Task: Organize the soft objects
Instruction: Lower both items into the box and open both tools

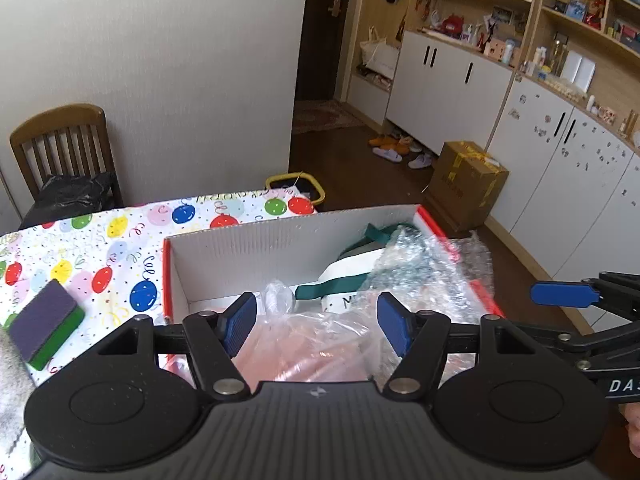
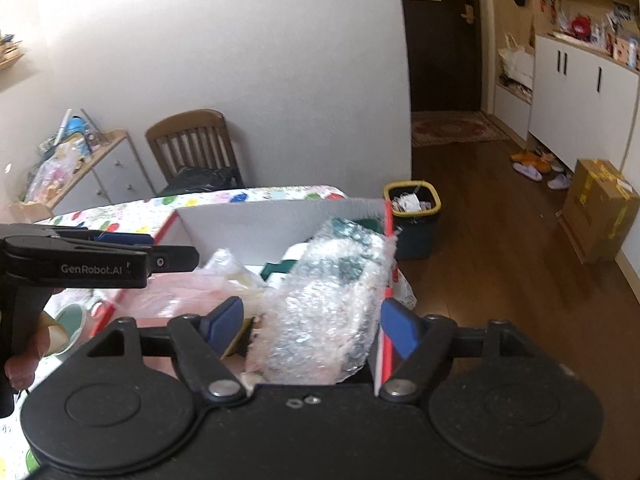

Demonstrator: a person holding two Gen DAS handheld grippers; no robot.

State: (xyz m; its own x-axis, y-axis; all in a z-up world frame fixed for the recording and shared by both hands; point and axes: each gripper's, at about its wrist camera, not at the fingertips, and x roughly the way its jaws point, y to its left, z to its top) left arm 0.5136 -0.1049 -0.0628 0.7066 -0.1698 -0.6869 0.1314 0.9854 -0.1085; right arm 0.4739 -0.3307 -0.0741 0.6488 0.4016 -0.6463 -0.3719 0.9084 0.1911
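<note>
Bubble wrap (image 2: 320, 312) fills the space between my right gripper's (image 2: 310, 330) pads, its long axis running away from me and up toward the box's (image 2: 280, 220) far right corner. The jaws stand wide apart; the left pad (image 2: 224, 326) sits clear of the sheet and the right pad (image 2: 396, 332) lies outside the red wall, so I see no grip on it. In the left view the same wrap (image 1: 416, 268) drapes over the right wall, one end spilling outside.

My left gripper (image 1: 316, 326) hovers over the near part of the box (image 1: 248, 248), jaws also wide apart and holding nothing — a pink plastic bag (image 1: 304, 352) lies below them. Behind it, a white bag (image 1: 352, 276) with green straps rests toward the far right corner, partly under the wrap, strap pointing left.

A sponge (image 1: 44, 324) — purple top, green base — lies on the balloon cloth (image 1: 100, 248) left of the box, well apart from it, long axis slanting from near left to far right. A tape roll (image 2: 72, 324) sits just outside the box's left wall in the right view.
</note>
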